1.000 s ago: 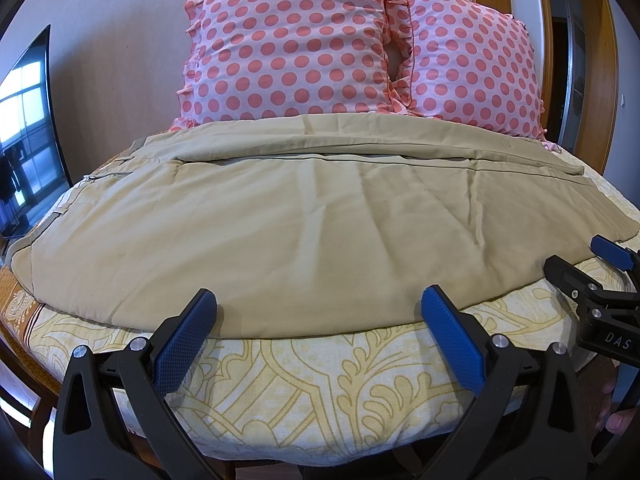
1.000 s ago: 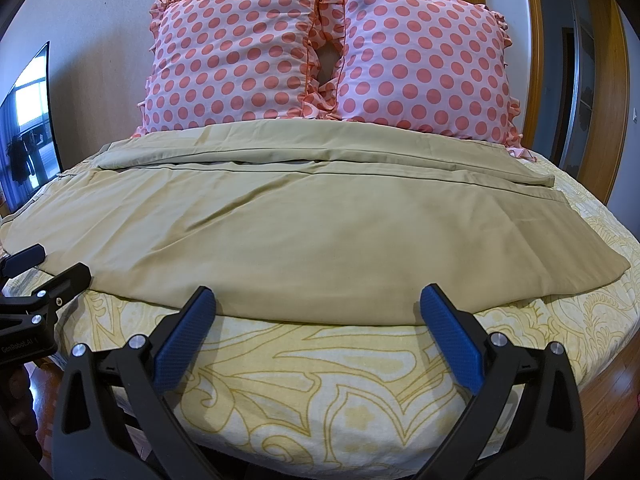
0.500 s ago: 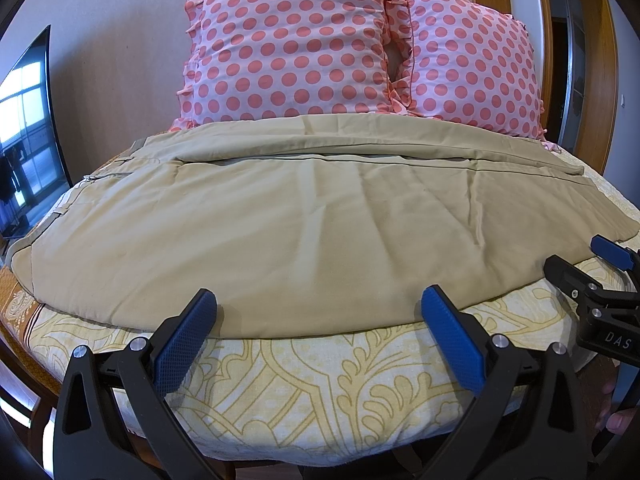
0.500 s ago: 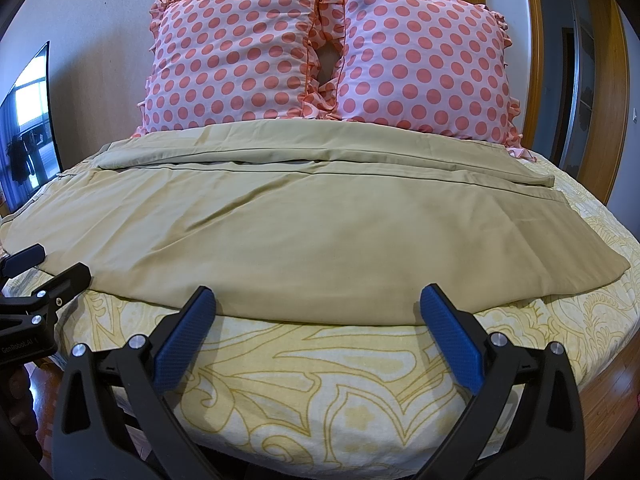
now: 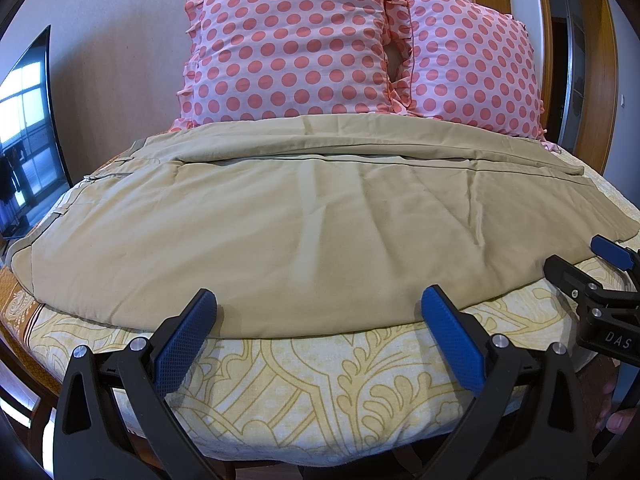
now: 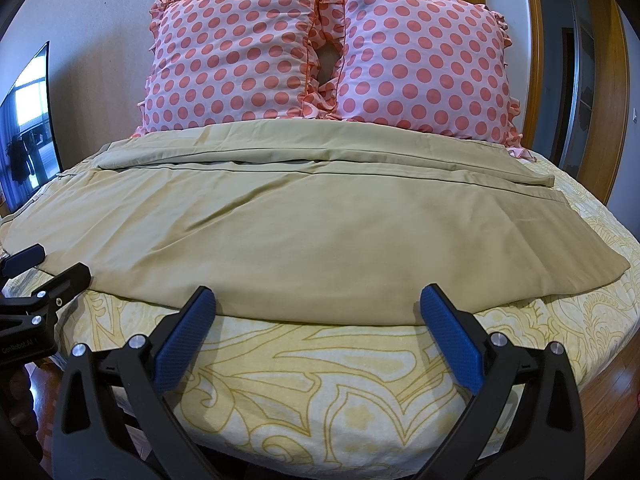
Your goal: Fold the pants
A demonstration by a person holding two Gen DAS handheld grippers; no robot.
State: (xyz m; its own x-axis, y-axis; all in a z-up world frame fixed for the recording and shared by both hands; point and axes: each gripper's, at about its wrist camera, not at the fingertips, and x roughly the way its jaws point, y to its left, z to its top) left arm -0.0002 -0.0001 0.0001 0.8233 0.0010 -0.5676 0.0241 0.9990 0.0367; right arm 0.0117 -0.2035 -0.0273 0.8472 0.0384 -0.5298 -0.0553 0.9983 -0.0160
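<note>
Left wrist view, left tongs [image 5: 318, 308] wide at pants [image 5: 304, 224] edge, right tongs [image 6: 316, 306] wide, level.

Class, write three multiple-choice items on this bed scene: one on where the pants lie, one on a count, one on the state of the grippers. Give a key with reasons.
1. Where do the tan pants lie?
A. Spread across the bed
B. On the floor
C. Draped over the pillows

2. How many polka-dot pillows are there?
A. One
B. Two
C. Four

3. How are the left gripper and right gripper?
A. Both clamped on cloth
B. One open, one shut
C. Both open, holding nothing

Key: 1 A, pants lie flat on the patterned cover. 2 B, two stand side by side. 3 C, fingers wide apart, short of the pants.
</note>
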